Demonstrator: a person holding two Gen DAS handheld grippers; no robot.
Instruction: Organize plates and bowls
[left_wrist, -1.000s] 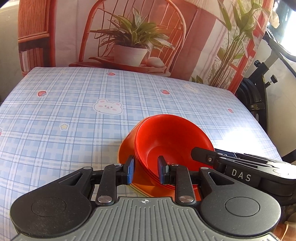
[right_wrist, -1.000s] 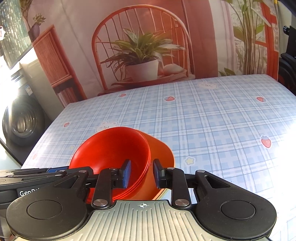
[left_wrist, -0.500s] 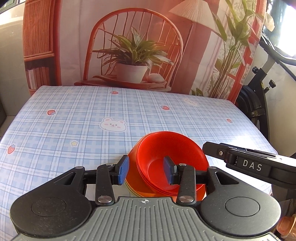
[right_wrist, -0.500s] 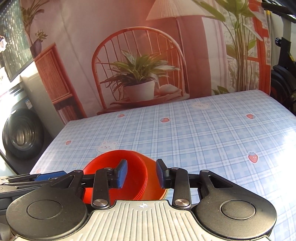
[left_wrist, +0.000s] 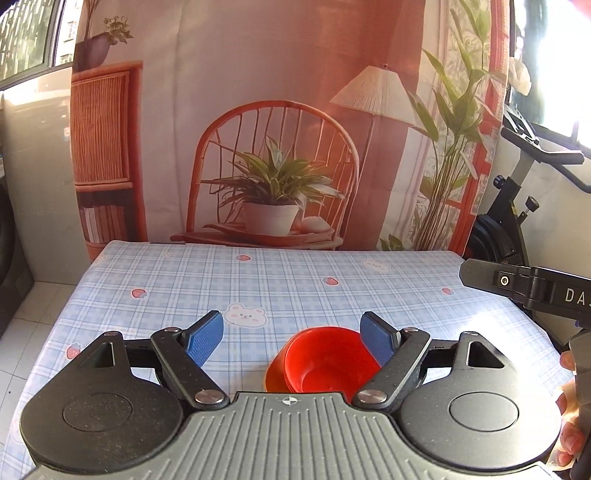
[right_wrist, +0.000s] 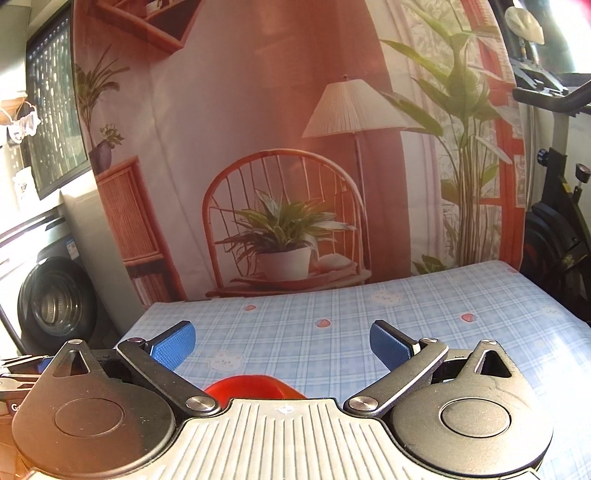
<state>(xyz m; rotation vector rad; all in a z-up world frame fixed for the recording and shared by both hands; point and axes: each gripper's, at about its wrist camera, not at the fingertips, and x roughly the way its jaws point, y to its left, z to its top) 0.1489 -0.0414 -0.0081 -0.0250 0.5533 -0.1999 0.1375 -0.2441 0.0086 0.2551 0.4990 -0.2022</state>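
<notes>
My left gripper (left_wrist: 291, 338) and right gripper (right_wrist: 282, 347) both hang spread wide, gripping nothing. The red bowls (left_wrist: 327, 363) sit nested on the orange plate (left_wrist: 273, 378) (near table edge), nothing inside the top one.

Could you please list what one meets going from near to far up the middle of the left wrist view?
Left gripper with its jaws wide apart → stack of red bowls → bear print on the blue plaid tablecloth → backdrop with a potted plant.
</notes>
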